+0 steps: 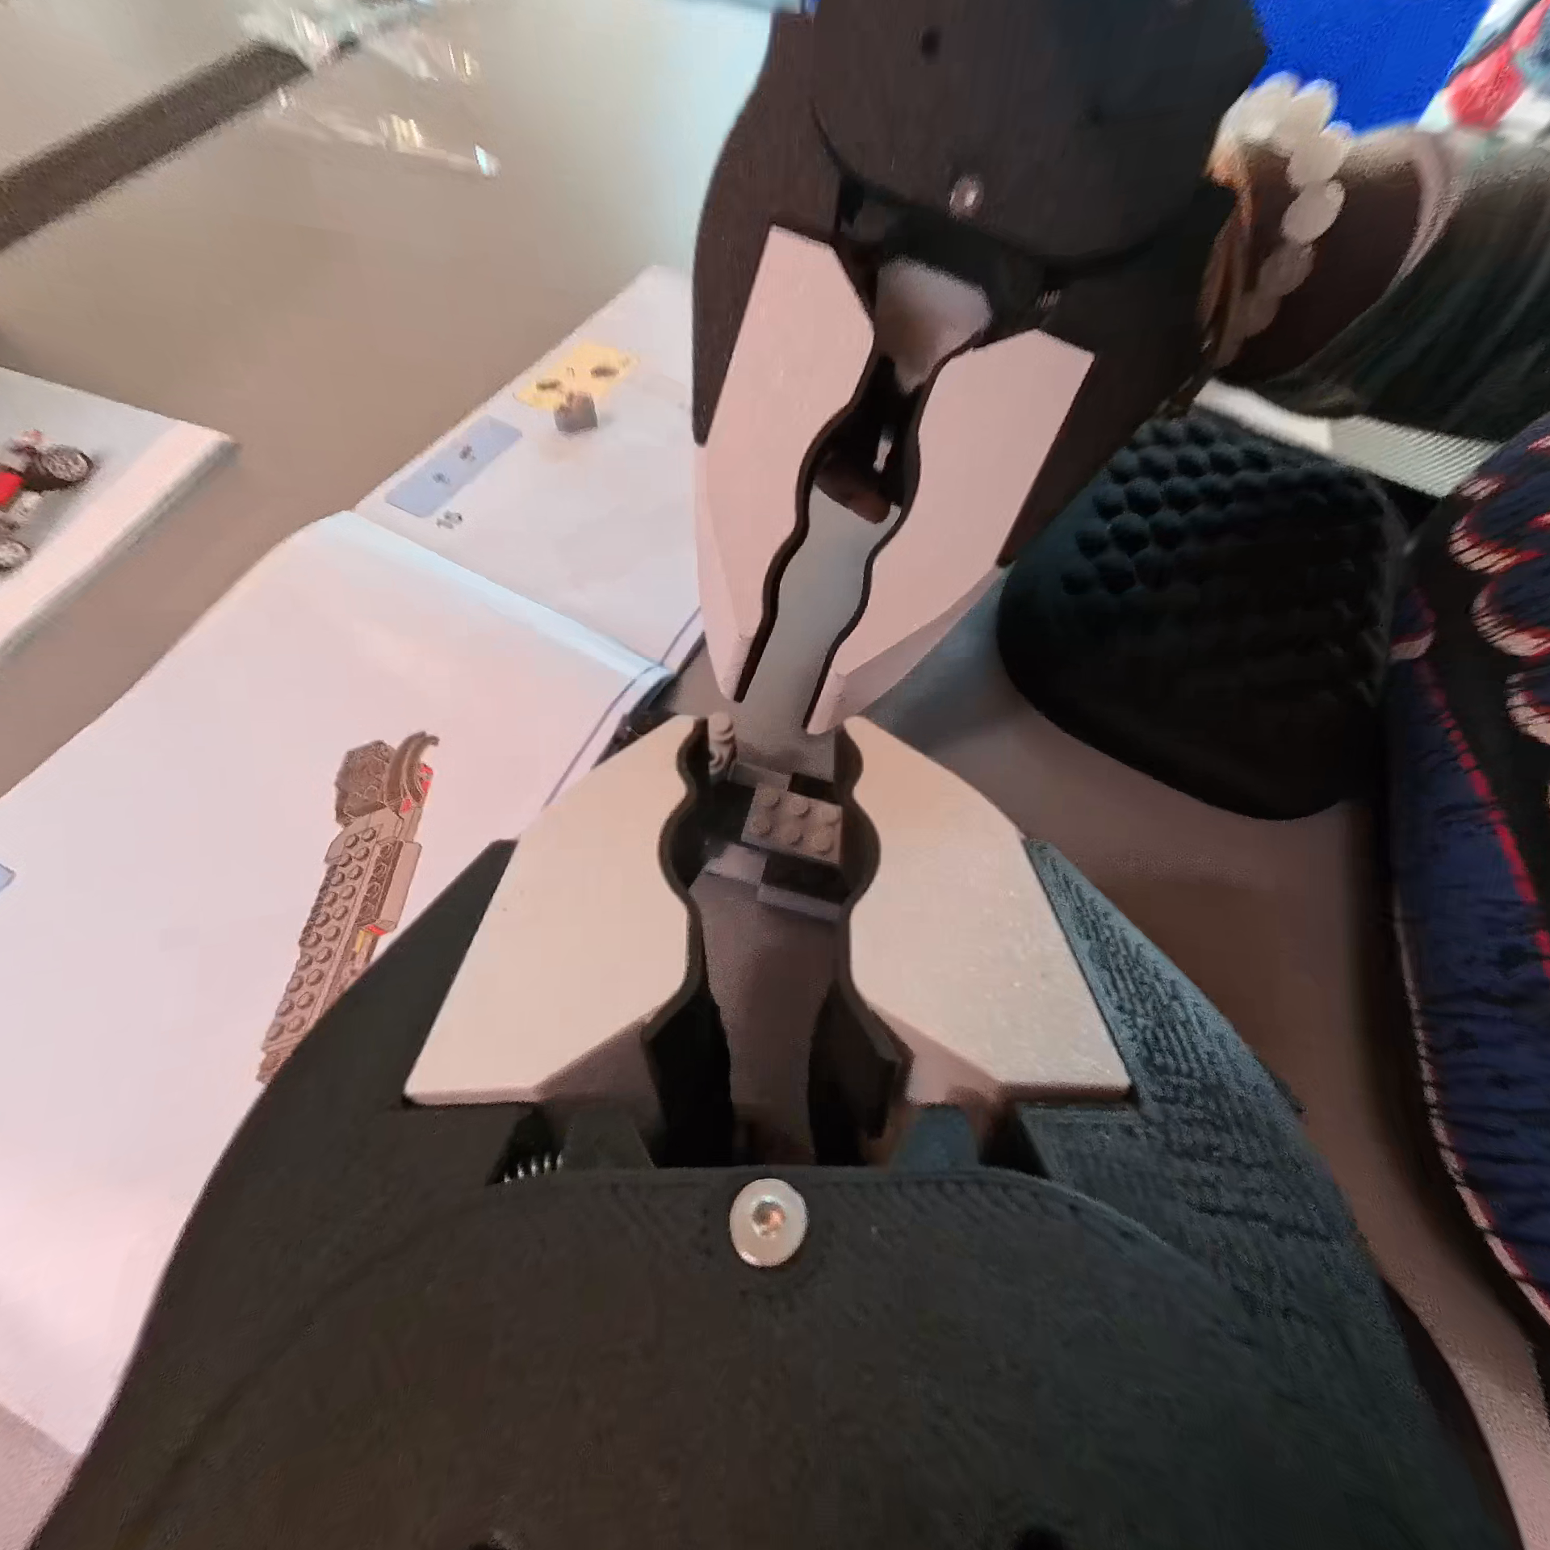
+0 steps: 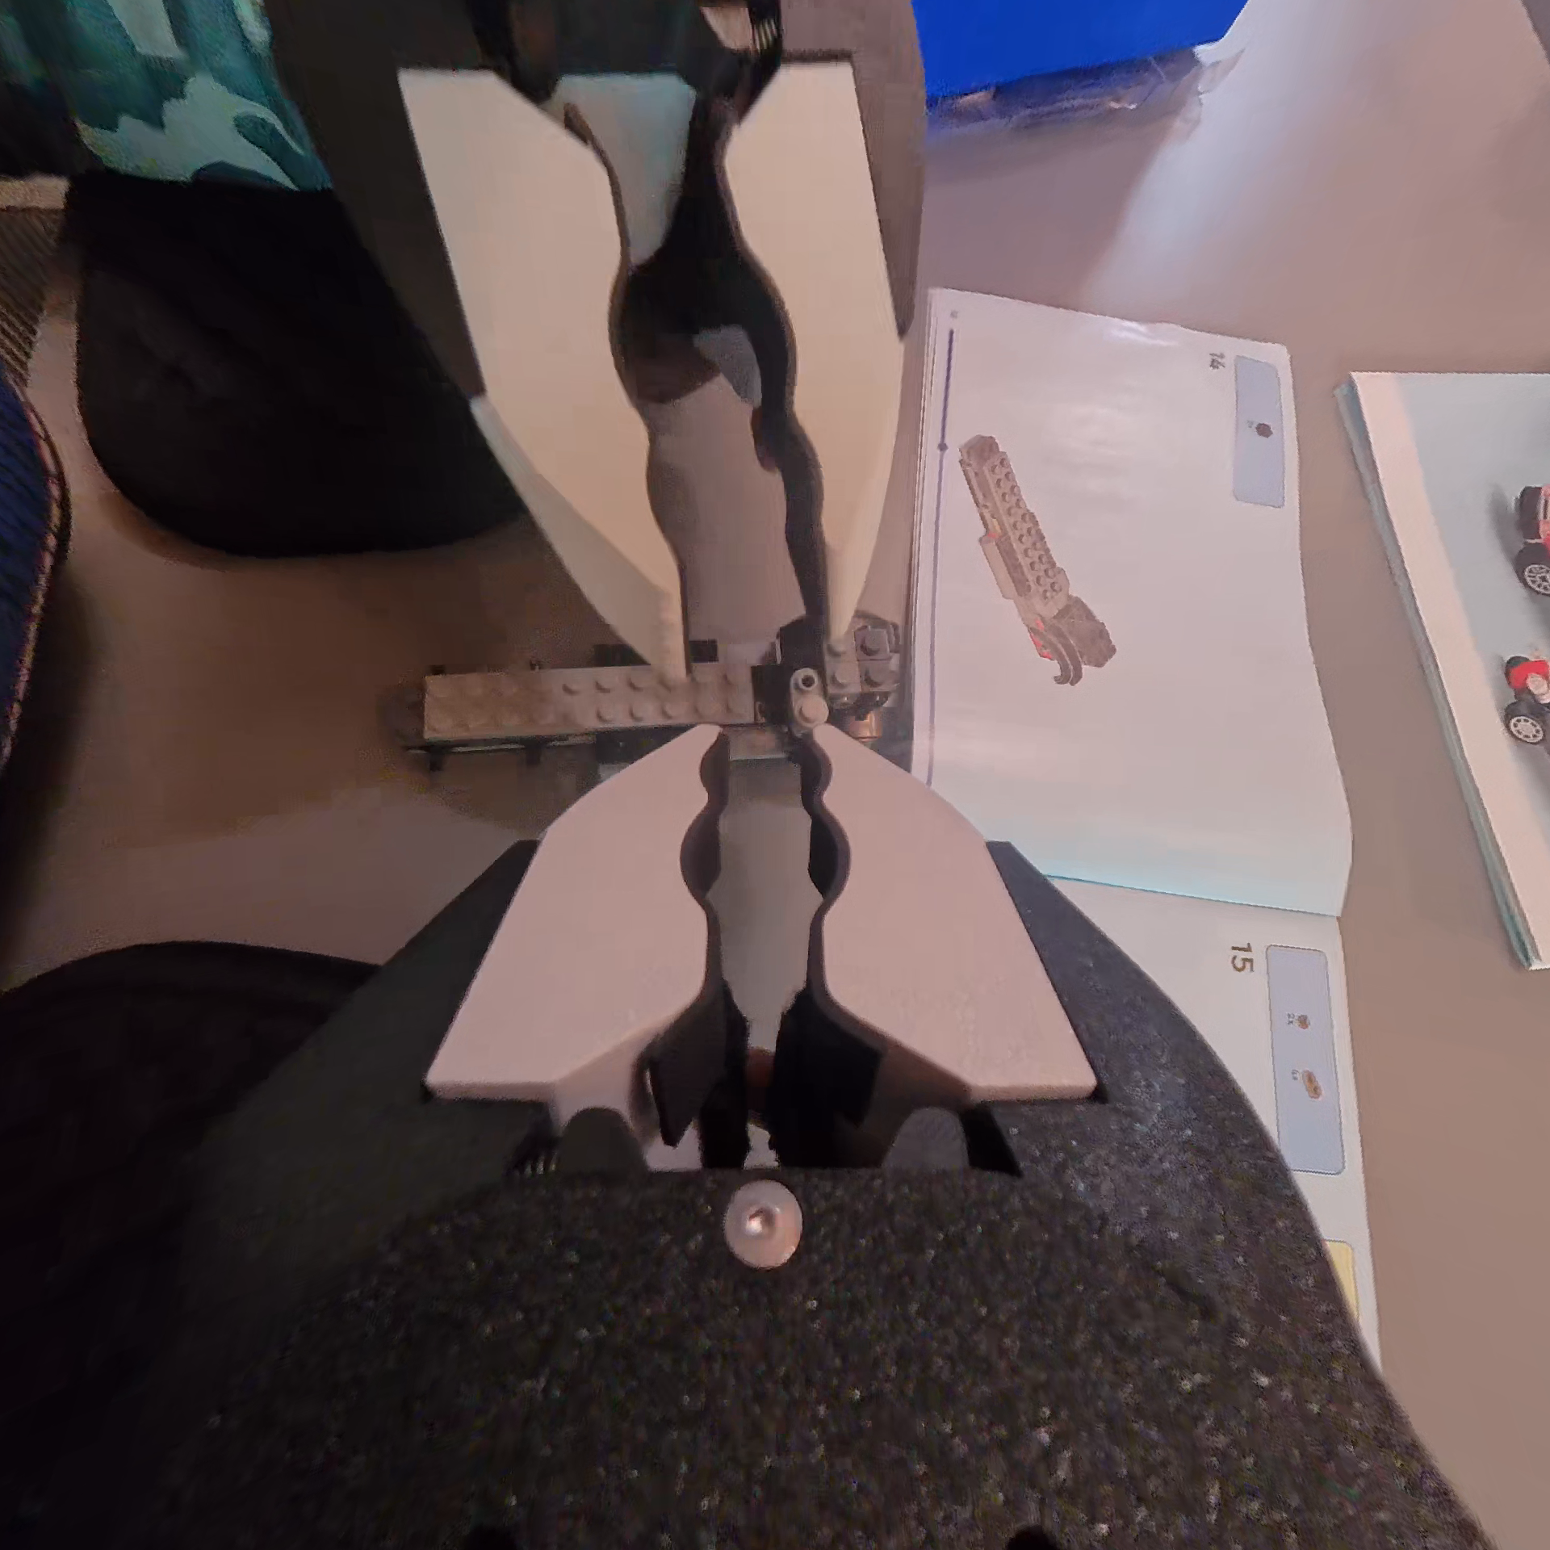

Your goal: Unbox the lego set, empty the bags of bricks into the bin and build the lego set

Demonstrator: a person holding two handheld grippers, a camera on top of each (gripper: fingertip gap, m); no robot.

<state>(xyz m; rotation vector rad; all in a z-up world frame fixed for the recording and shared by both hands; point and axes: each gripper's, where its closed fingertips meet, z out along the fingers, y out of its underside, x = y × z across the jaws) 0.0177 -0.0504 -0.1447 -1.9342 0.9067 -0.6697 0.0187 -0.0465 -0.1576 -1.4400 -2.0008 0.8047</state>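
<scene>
Tip to tip over the bench: left gripper (image 1: 767, 738) and right gripper (image 2: 759, 738) facing each other, both clamped on one grey brick assembly (image 2: 587, 700). Left fingers (image 1: 587, 939) narrowed around a studded grey piece, wavy inner edges close but not touching; right fingers (image 2: 604, 948) likewise drawn in, tips pinching the assembly's near edge. Opposite gripper reaching in from the top of each wrist view, its tips meeting the same assembly from the far side. Assembly: a long studded grey plate held level and crosswise just above the tan bench (image 2: 235, 755), with a darker cluster at the end toward the booklet. One open instruction booklet (image 2: 1132, 671) lying on the bench just beside the grippers, showing a drawing of a long grey model. A second sheet (image 2: 1443, 629) farther along, apart from the booklet, printed with red vehicles. One black padded object (image 2: 277, 403) beyond the assembly. Blue container (image 2: 1074, 42) at the far bench edge, blurred. Patterned sleeve (image 1: 1476, 755) at the frame edge.
</scene>
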